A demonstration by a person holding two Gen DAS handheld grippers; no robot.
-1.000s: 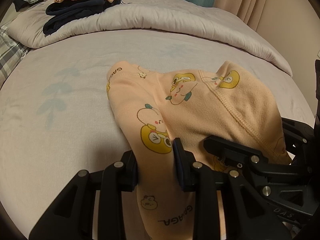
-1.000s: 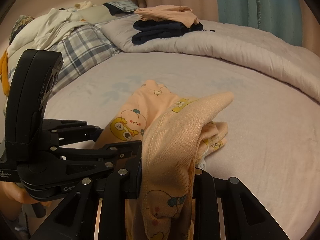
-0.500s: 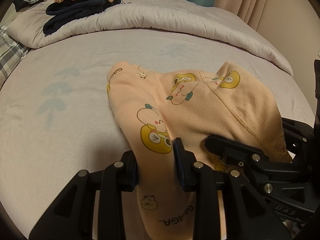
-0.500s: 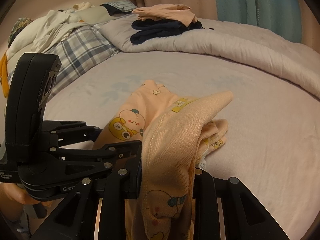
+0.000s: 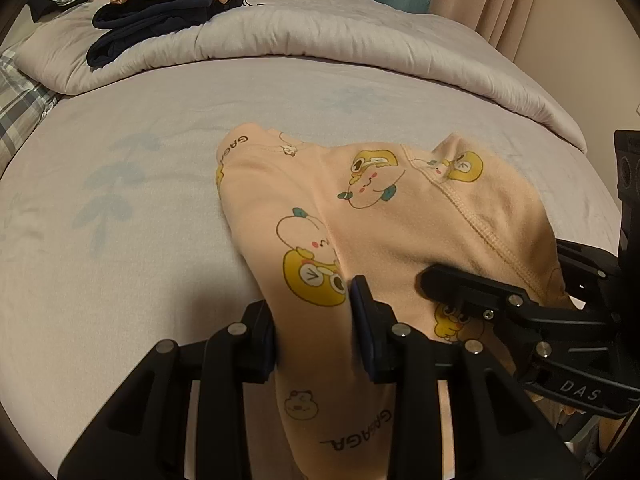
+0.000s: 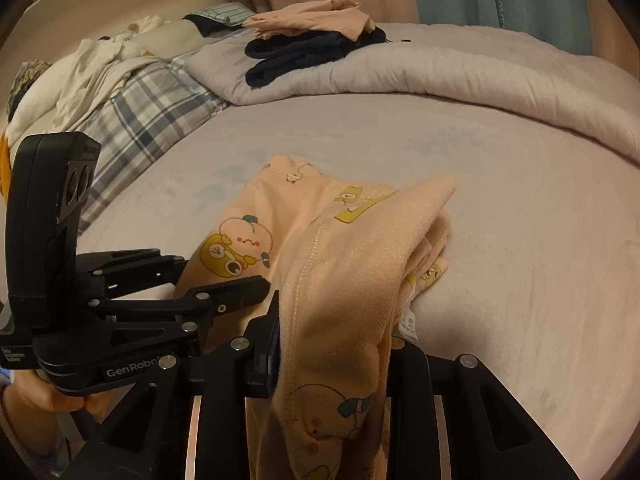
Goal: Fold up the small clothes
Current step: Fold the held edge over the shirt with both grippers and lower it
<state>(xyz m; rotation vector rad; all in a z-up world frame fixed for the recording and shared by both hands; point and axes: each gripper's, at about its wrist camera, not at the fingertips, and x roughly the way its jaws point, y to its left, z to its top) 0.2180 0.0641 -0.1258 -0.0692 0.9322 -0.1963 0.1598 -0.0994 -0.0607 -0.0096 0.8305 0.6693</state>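
A peach child's garment (image 5: 400, 220) printed with yellow cartoon figures lies partly on the pale lilac bed sheet (image 5: 140, 240), its near edge lifted. My left gripper (image 5: 314, 312) holds one bunched strip of it; its jaws are opening slightly, with the cloth still filling the gap between the pads. My right gripper (image 6: 336, 332) is shut on a thick folded edge of the same garment (image 6: 340, 280), which drapes over its fingers. Each gripper shows in the other's view: the left gripper (image 6: 220, 274) to the left, the right gripper (image 5: 496, 268) to the right.
A rolled grey duvet (image 5: 360, 40) runs across the far side of the bed. On it sits a stack of folded clothes (image 5: 152, 20), navy below and peach on top. A plaid blanket (image 6: 140, 112) with heaped pale laundry lies far left. A hand (image 6: 40, 396) grips the left tool.
The left pads stand a touch wider around the cloth. The right view has tilted slightly. The garment keeps its place on the sheet.
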